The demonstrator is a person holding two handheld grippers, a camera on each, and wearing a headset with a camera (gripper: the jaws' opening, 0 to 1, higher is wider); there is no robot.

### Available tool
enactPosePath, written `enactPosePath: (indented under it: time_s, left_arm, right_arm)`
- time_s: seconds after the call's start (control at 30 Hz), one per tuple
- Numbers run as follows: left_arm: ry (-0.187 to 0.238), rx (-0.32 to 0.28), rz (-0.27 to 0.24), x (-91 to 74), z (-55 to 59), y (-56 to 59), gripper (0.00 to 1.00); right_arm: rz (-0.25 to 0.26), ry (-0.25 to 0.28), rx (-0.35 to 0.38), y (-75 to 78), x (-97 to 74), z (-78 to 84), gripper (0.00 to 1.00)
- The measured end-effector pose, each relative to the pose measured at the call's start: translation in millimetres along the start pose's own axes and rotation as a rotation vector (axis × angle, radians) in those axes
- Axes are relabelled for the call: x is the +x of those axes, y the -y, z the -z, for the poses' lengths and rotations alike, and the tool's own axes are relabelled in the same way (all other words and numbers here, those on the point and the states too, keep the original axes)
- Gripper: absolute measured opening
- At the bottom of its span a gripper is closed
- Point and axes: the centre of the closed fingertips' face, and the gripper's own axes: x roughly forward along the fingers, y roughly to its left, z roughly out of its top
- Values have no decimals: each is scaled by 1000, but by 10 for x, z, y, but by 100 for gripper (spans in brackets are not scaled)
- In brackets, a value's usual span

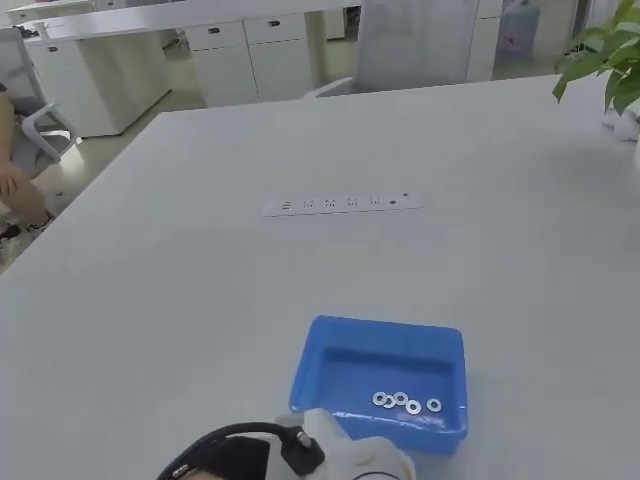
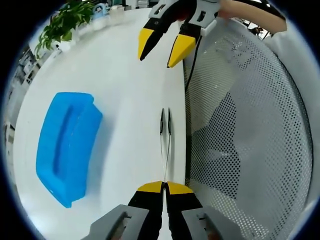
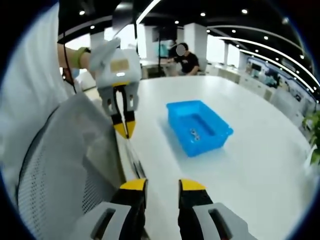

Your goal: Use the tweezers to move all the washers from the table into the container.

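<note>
Tabletop (image 1: 200, 270) spreads white, smooth and bare on every side of the container (image 1: 385, 375), which sits well clear of the near edge. That near edge is the tight spot. In the left gripper view it runs straight up the middle, with the curved, perforated mesh back of a chair (image 2: 240, 130) pressed close along it.

The left gripper (image 2: 164, 186) has its yellow-tipped jaws pinched together on the tail of the tweezers (image 2: 165, 135). They are thin, dark metal, and their two points reach forward over the table just inside the edge. I cannot tell whether the points touch the surface. The right gripper (image 3: 162, 186) holds nothing, its jaws standing apart with a clear gap. It faces the left one along the same edge, the two near each other but not touching.

The head view alone looks down into the container, a shallow rectangular tray of blue plastic with rounded corners. It shows the washers (image 1: 405, 402), five small flat metal rings clustered on the tray floor near the front wall. It also shows a flush white power strip (image 1: 345, 204) farther along the table. The right gripper view shows the washers as a small pale speck, and the left gripper view sees only the tray's outer wall. A leafy plant (image 1: 610, 60) stands at the far right corner.
</note>
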Motion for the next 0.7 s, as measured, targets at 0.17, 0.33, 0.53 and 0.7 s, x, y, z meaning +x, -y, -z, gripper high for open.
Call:
enactPosePath:
  time_s: [0.17, 0.33, 0.53, 0.7]
  left_arm:
    - [-5, -21, 17, 9, -29, 4, 0]
    - [-23, -14, 19, 36, -19, 0, 0]
    - [-44, -21, 25, 64, -2, 24, 0]
    - [-48, -25, 20, 69, 9, 19, 0]
  right_arm:
    - [17, 11, 20, 5, -32, 10, 21]
    - [29, 26, 42, 33, -88, 34, 22]
    - [67, 74, 78, 106, -211, -3, 22]
    - [106, 147, 95, 138, -410, -58, 21]
